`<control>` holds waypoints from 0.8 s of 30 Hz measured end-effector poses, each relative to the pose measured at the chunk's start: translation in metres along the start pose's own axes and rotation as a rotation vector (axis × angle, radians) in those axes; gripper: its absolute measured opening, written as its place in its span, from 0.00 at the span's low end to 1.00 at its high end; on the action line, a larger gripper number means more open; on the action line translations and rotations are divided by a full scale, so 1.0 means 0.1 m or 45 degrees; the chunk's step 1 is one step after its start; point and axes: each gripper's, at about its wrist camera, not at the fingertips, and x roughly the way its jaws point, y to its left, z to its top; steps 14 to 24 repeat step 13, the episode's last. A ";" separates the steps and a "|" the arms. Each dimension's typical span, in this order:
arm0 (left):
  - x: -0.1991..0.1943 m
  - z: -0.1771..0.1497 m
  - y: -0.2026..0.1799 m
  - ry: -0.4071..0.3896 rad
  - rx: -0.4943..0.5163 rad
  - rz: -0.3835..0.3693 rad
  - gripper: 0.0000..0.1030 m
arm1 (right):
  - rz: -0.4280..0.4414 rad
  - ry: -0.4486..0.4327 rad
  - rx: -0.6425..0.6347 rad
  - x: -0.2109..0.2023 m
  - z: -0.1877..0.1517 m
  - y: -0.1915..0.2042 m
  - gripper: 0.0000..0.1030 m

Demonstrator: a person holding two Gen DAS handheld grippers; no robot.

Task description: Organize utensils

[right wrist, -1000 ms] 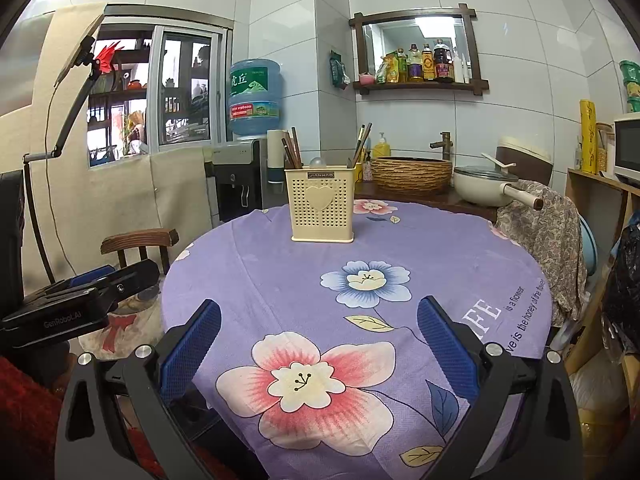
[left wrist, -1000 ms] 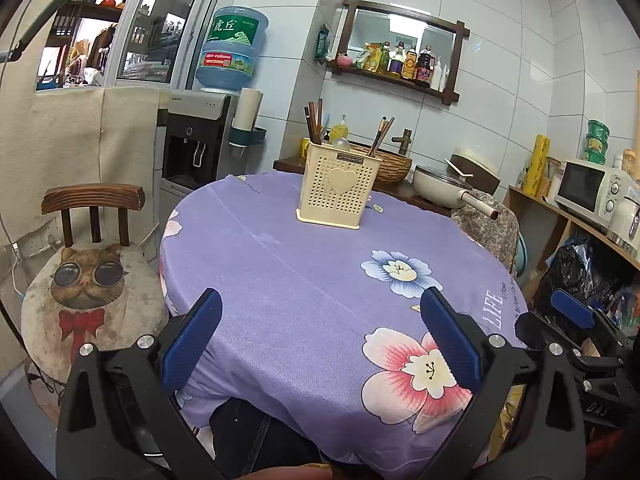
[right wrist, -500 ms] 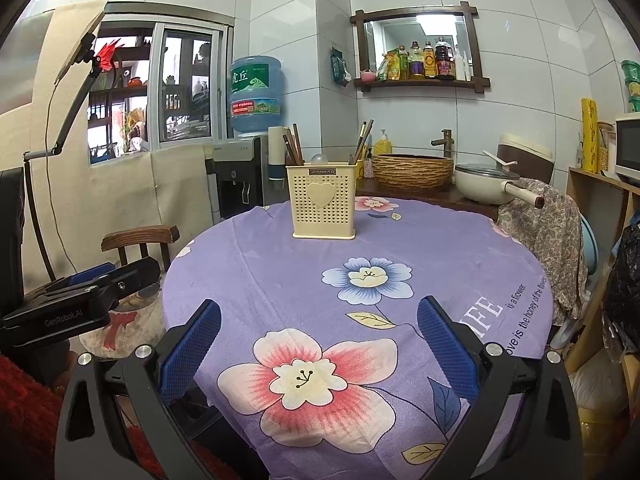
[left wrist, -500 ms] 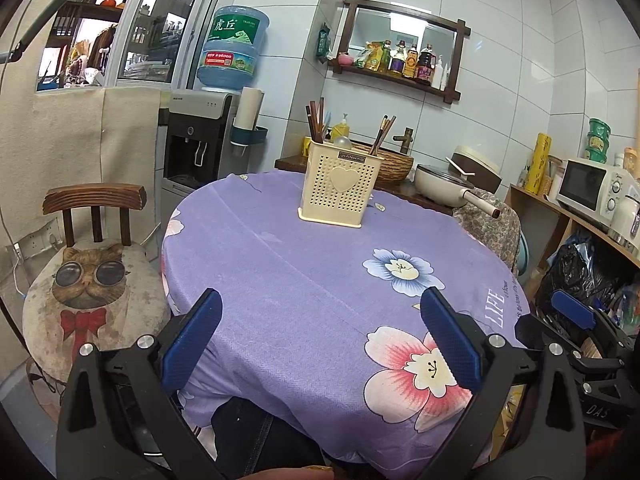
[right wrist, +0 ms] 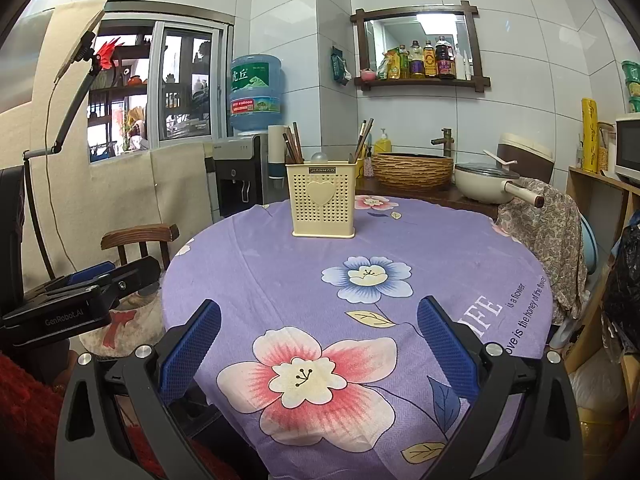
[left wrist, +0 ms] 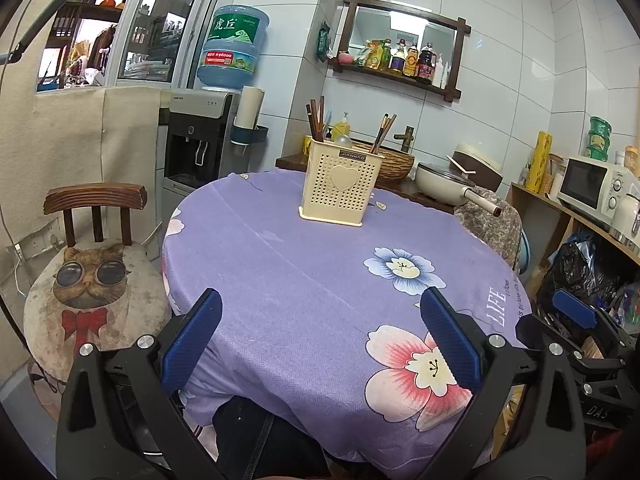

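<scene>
While utensil holder (right wrist: pixel 324 202) sits far across table (right wrist: pixel 440 248), left gripper (left wrist: pixel 320 340) and right gripper (right wrist: pixel 318 338) hang spread, empty; next: reach forward.

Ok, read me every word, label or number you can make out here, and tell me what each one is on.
"JIANHAO": utensil holder.
"虎丘": water jug.
"GenRobot.AI": left gripper.
"DAS": right gripper.
"LIFE", "is a flower", "love is the honey of the flower": tablecloth.
Shelf bottle labels: too small.

Left gripper (left wrist: pixel 320 336) black frame, blue textured pads, silver screws; right gripper (right wrist: pixel 319 336) alike; "GenRobot.AI" lettering
</scene>
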 end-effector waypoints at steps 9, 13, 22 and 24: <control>0.00 0.00 -0.01 0.002 0.011 0.014 0.95 | 0.002 0.001 0.002 0.00 0.01 -0.01 0.94; 0.01 0.00 -0.02 0.001 0.011 0.015 0.95 | 0.002 0.001 0.003 0.00 0.00 -0.02 0.94; 0.01 0.00 -0.02 0.001 0.011 0.015 0.95 | 0.002 0.001 0.003 0.00 0.00 -0.02 0.94; 0.01 0.00 -0.02 0.001 0.011 0.015 0.95 | 0.002 0.001 0.003 0.00 0.00 -0.02 0.94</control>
